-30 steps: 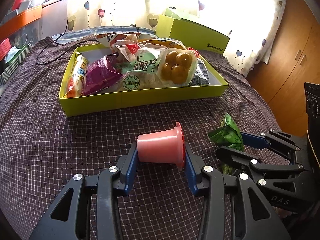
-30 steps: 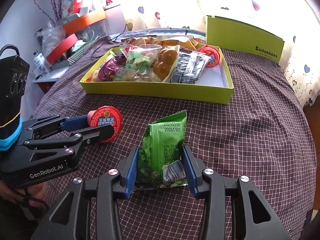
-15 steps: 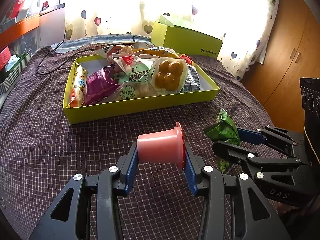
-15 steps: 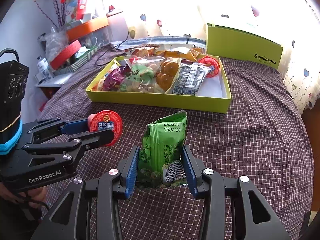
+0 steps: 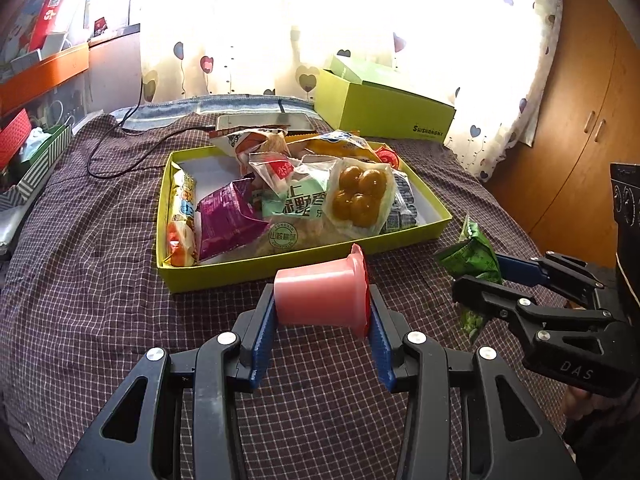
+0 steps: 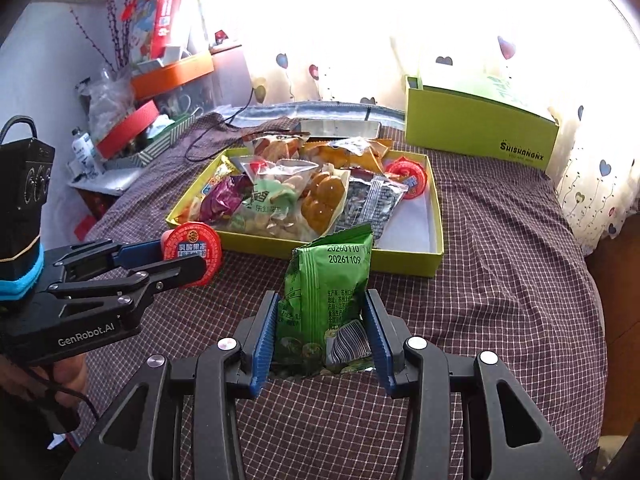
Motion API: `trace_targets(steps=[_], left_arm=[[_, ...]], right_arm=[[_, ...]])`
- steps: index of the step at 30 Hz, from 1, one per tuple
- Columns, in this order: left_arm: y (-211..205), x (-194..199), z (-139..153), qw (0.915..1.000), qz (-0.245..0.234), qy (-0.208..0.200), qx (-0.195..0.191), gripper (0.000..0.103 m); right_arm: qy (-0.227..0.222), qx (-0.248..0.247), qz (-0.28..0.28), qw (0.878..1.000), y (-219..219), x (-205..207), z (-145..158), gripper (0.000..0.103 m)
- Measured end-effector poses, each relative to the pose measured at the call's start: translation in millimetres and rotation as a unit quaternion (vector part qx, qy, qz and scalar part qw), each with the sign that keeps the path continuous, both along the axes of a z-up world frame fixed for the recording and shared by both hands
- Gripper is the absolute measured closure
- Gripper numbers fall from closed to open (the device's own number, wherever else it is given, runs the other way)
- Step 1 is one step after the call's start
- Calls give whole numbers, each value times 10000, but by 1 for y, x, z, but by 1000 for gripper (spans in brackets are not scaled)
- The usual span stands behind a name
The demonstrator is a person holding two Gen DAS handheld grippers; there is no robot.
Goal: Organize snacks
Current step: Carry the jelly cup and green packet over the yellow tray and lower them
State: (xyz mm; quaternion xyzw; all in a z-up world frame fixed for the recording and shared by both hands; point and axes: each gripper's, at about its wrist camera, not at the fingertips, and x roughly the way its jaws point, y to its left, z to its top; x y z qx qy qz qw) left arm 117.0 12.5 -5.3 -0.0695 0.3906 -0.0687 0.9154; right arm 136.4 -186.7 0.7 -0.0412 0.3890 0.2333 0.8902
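Pink jelly cup (image 5: 320, 298) btwn left fingers (image 5: 262, 332); green packet (image 6: 326, 296) btwn right.

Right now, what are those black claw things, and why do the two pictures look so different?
Those claws are tools that a person holds, one in each hand. Each has a small camera looking along its two fingers, so each picture is taken from one claw.

The left hand-held gripper squeezes a pink jelly cup lying sideways. The right hand-held gripper squeezes a green snack bag. In each picture you can spot the other claw at the side.

Both are lifted above a checked cloth. Ahead sits a yellow-green tray already full of snack packets, with a bare white patch at one end. Behind it stands a matching box.
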Motion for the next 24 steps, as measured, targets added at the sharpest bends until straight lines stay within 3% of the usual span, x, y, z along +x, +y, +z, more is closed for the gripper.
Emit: trace_targets(steps=[24], left_arm=[[50,50,12,9988,336,-216,278,60]], right_arm=[[-234,51,169,9996,34,57,15,62]])
